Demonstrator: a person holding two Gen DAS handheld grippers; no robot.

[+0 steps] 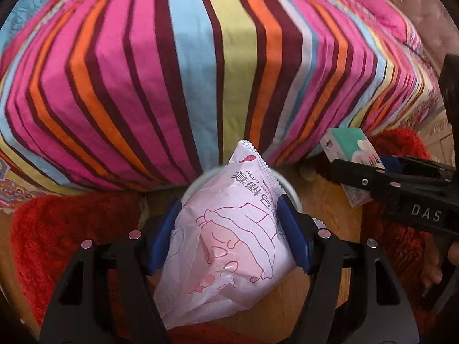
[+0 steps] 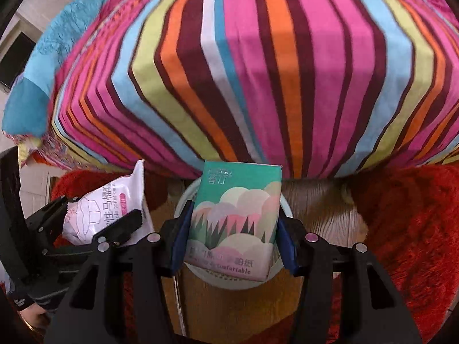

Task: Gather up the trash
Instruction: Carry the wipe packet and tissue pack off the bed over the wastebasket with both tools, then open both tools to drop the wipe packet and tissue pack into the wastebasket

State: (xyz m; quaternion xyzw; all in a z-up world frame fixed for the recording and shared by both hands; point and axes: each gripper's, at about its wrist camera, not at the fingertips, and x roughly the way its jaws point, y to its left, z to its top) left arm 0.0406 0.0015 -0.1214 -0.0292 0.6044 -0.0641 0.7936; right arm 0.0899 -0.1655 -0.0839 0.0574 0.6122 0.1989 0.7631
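My left gripper (image 1: 229,235) is shut on a pink and white plastic packet (image 1: 226,246) with a line drawing and printed characters; it also shows in the right wrist view (image 2: 106,209). My right gripper (image 2: 232,229) is shut on a green tissue pack (image 2: 235,218) printed with clouds and trees; it also shows at the right of the left wrist view (image 1: 350,152). Both are held above a round pale bin; its rim (image 2: 183,197) shows just under the tissue pack, and in the left wrist view (image 1: 198,180) behind the packet.
A bed with a striped pink, orange and blue cover (image 1: 186,71) fills the far side in both views. A red shaggy rug (image 2: 407,223) lies on the wooden floor (image 2: 318,200) around the bin. A blue pillow (image 2: 43,86) lies at the bed's left end.
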